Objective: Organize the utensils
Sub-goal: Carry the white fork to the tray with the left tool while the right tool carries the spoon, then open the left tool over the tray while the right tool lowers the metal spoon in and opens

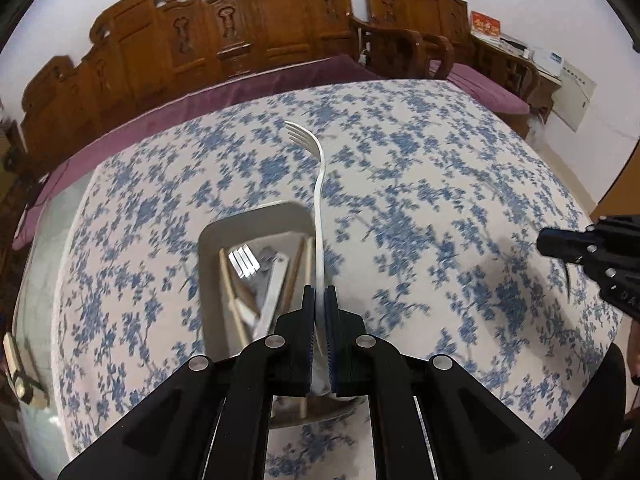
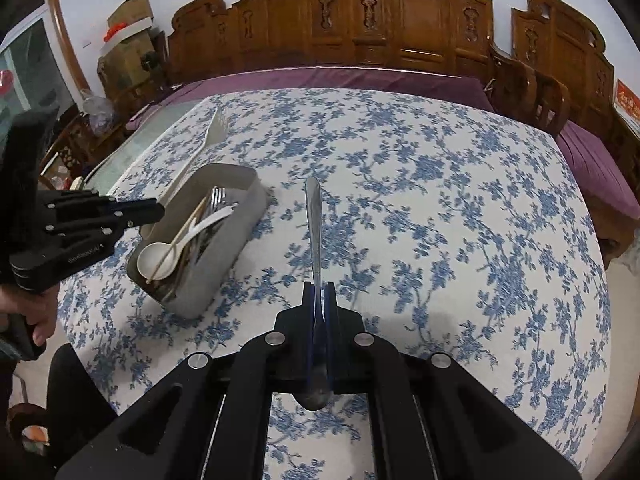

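My left gripper (image 1: 319,294) is shut on a white plastic fork (image 1: 318,184), held above the right side of the grey utensil box (image 1: 208,236), tines pointing away. The box holds a white spoon (image 2: 158,258), metal forks (image 2: 218,198) and chopsticks. My right gripper (image 2: 319,290) is shut on a metal spoon (image 2: 314,220), handle pointing forward, bowl behind the fingers, above the tablecloth to the right of the box (image 2: 232,248). The left gripper (image 2: 156,210) and its fork (image 2: 214,130) also show in the right wrist view.
The table wears a white cloth with blue flowers (image 2: 440,200). A carved wooden bench with a purple cushion (image 2: 360,76) runs along the far side. A wooden chair (image 1: 404,52) stands at the far right. The right gripper (image 1: 560,242) shows at the left view's edge.
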`<state>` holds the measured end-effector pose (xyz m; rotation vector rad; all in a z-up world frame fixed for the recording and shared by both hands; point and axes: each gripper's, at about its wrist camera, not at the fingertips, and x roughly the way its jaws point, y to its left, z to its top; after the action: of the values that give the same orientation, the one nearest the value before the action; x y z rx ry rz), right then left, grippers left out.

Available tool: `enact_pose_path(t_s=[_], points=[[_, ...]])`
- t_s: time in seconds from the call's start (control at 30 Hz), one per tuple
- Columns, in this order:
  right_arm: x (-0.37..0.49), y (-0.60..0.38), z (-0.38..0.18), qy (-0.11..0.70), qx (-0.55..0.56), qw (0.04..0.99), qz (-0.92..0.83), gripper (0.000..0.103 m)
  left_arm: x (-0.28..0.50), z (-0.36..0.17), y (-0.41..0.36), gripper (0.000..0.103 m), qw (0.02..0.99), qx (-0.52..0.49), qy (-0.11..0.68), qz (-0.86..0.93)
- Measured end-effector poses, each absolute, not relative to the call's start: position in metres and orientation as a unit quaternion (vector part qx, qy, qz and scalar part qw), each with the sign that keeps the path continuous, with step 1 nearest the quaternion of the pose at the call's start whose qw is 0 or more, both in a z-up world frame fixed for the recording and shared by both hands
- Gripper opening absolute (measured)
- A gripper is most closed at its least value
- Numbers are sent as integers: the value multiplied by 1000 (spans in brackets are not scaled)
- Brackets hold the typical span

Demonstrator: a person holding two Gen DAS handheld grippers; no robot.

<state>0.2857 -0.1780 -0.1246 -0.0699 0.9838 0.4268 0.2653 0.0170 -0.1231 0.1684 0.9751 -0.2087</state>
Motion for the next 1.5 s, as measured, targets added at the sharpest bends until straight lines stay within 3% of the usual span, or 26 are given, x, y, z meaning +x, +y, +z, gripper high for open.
enact_pose_path(t_s=[0.43, 0.5, 0.57, 0.7, 0.77, 0.93, 1.07, 1.5], points=[[293, -139, -115, 465, -43, 856, 223, 6, 272, -163, 54, 5, 859, 55, 504, -75], [295, -131, -116, 465, -45, 854, 228, 6, 271, -166, 58, 9, 857, 51, 507, -74], [297, -122, -117, 466, -46, 852, 234, 6, 267, -166, 61, 20, 860, 48, 503, -76], [300, -102, -119, 466, -45, 848, 248, 6, 257, -161, 71, 23, 865, 37, 495, -73], [302, -88, -120, 465, -44, 846, 257, 6, 250, -158, 79, 36, 869, 29, 488, -70], [308, -60, -127, 467, -33, 840, 275, 6, 233, -150, 95, 37, 878, 26, 474, -60], [313, -38, -133, 473, -21, 833, 286, 6, 220, -141, 111, 48, 886, 20, 461, -51], [332, -8, -153, 484, 53, 827, 282, 6, 201, -117, 144, 51, 901, 2, 432, -32]])
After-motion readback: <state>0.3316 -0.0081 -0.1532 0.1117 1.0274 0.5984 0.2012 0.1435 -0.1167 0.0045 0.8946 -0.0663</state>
